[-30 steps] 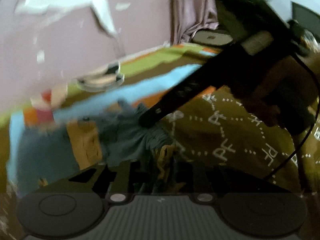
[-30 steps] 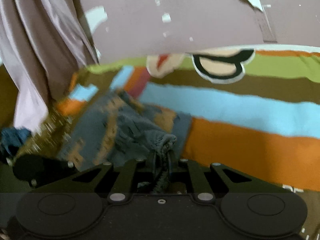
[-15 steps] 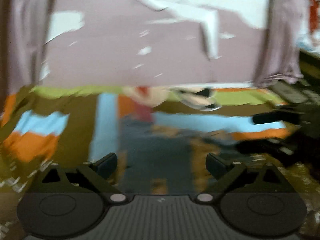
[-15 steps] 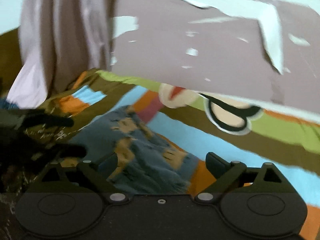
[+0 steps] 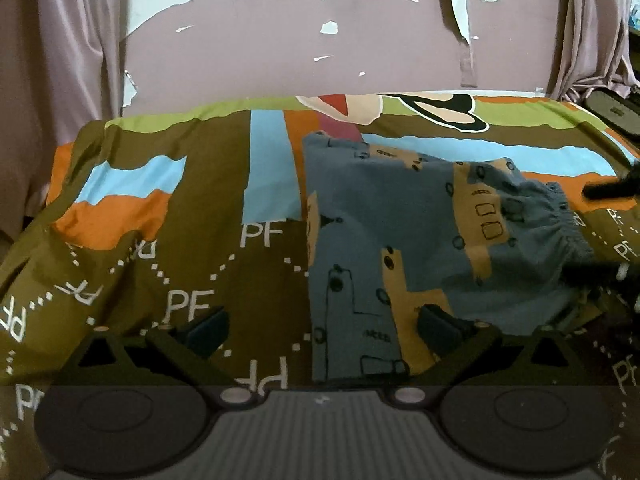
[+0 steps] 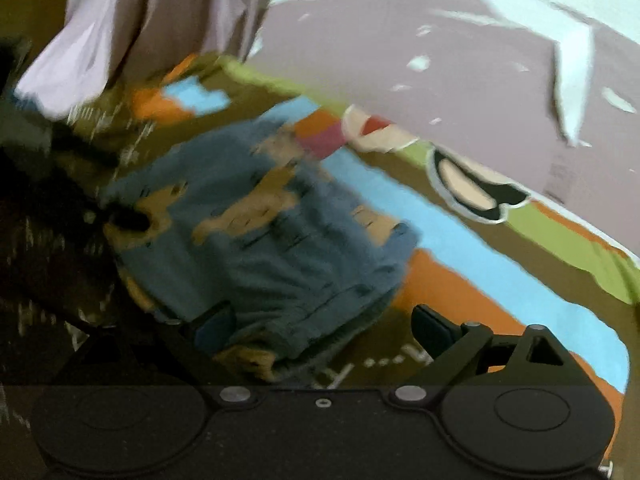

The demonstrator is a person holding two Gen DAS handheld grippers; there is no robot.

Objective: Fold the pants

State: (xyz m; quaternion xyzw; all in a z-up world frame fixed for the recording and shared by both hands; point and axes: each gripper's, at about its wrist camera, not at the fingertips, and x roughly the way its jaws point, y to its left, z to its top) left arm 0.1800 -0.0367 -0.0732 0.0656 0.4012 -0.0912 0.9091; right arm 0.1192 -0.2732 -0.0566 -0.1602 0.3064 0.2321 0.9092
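The pants (image 5: 404, 236) are small blue shorts with tan patches and an elastic waistband. They lie folded over on the patterned bedspread (image 5: 200, 240), waistband to the right. My left gripper (image 5: 322, 330) is open and empty, just in front of their near edge. In the blurred right wrist view the pants (image 6: 272, 232) lie ahead, and my right gripper (image 6: 322, 326) is open and empty over their near edge. The right gripper's fingers (image 5: 600, 190) show at the right edge of the left wrist view.
A mauve wall with peeling paint (image 5: 320, 32) rises behind the bed. Mauve curtains (image 5: 68, 40) hang at the left and at the right (image 5: 592, 28). A dark flat object (image 5: 612, 112) lies at the bed's far right corner.
Both grippers have let go of the pants, opened and drawn back. The bunched pants now lie flat, folded over on the bedspread.
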